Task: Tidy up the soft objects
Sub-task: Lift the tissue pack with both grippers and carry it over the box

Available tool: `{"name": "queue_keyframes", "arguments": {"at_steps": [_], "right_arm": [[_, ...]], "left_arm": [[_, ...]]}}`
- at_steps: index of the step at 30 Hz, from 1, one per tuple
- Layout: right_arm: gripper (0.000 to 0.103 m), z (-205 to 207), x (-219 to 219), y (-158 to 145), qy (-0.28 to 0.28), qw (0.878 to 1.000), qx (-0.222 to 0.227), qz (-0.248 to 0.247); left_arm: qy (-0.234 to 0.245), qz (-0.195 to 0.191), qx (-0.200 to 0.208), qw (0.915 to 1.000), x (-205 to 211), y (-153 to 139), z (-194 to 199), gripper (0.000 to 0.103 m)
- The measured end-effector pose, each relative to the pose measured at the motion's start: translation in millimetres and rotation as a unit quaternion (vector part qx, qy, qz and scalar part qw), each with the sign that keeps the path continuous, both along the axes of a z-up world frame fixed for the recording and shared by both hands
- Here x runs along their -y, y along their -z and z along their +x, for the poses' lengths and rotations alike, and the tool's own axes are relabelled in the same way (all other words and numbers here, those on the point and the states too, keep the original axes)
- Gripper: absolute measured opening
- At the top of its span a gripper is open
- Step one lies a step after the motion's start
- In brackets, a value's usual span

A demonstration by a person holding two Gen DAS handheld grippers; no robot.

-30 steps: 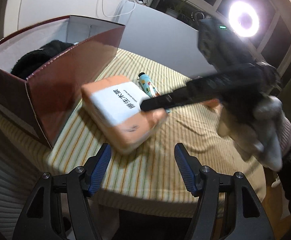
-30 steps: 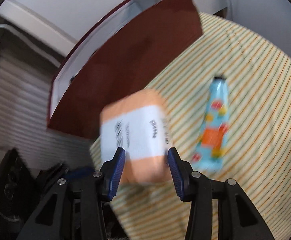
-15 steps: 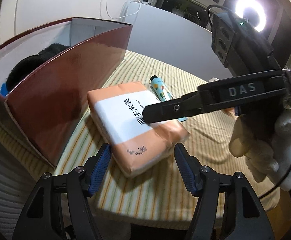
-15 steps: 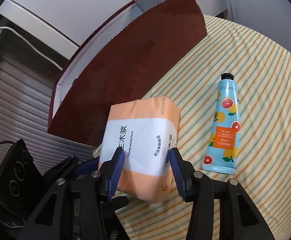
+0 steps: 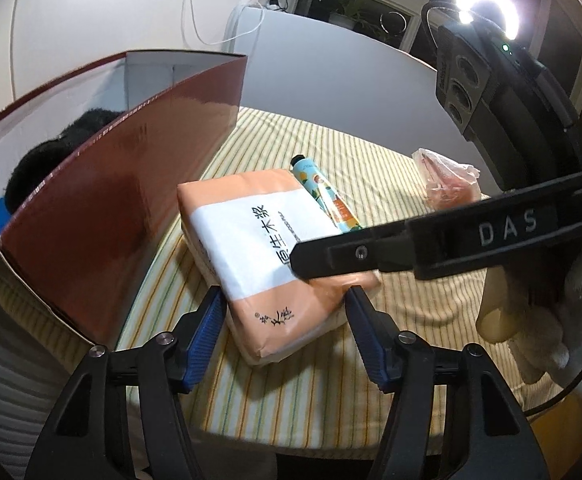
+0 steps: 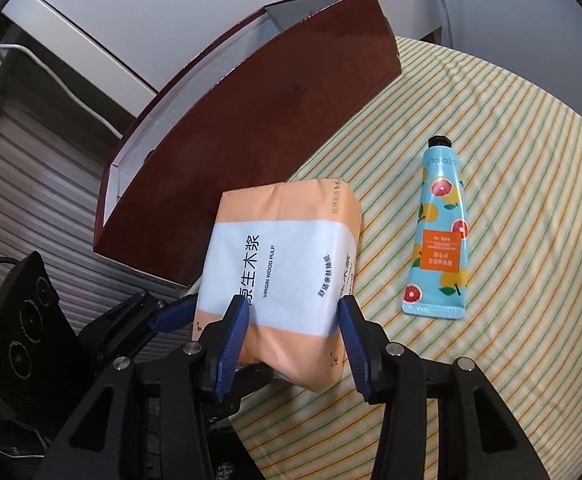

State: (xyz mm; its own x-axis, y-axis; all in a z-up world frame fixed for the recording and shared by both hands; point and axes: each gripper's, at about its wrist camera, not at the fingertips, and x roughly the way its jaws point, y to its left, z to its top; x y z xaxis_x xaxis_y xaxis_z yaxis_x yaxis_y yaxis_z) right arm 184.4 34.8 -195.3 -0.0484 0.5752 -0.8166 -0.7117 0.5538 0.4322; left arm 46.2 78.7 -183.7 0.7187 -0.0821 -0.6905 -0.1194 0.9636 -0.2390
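Observation:
An orange and white tissue pack (image 5: pixel 267 244) lies on the striped tablecloth (image 5: pixel 371 168) beside a dark red box (image 5: pixel 123 184). My right gripper (image 6: pixel 293 332) is shut on the tissue pack (image 6: pixel 287 264) at its near end. In the left wrist view one right finger (image 5: pixel 371 254) crosses over the pack. My left gripper (image 5: pixel 283 330) is open, with its blue pads on either side of the pack's near corner. Something black and fluffy (image 5: pixel 63 148) lies inside the box.
A blue hand cream tube (image 6: pixel 441 236) lies on the cloth right of the pack; it also shows in the left wrist view (image 5: pixel 325 196). A clear bag with something pink (image 5: pixel 447 180) lies at the far right. The table's front edge is just below my left gripper.
The tissue pack has come down from a tilted, blurred position and lies flatter on the cloth. My left gripper has moved closer, and its pads now flank the pack's corner.

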Motion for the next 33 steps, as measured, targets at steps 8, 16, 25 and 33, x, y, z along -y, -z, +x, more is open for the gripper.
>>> {"name": "queue_keyframes", "arguments": {"at_steps": [8,16,25,33], "right_arm": [[0.042,-6.3,25.3,-9.6,0.014,1.000,0.003,0.011],[0.042,-10.2,45.9,-26.1,0.034,0.999,0.009,0.023],[0.042,-18.6,55.4,-73.2,0.054,0.996,0.045,0.052],[0.042,-10.0,29.9,-120.2,0.049,0.993,0.084,0.071]], "left_arm": [[0.014,0.016,0.015,0.9996,8.6,-9.8,-0.4,0.060],[0.030,0.018,0.031,0.9989,14.5,-23.9,-6.4,0.059],[0.048,0.036,0.071,0.9957,14.2,-66.7,-7.6,0.059],[0.036,0.057,0.108,0.9918,-8.4,-107.4,2.6,0.059]]}}
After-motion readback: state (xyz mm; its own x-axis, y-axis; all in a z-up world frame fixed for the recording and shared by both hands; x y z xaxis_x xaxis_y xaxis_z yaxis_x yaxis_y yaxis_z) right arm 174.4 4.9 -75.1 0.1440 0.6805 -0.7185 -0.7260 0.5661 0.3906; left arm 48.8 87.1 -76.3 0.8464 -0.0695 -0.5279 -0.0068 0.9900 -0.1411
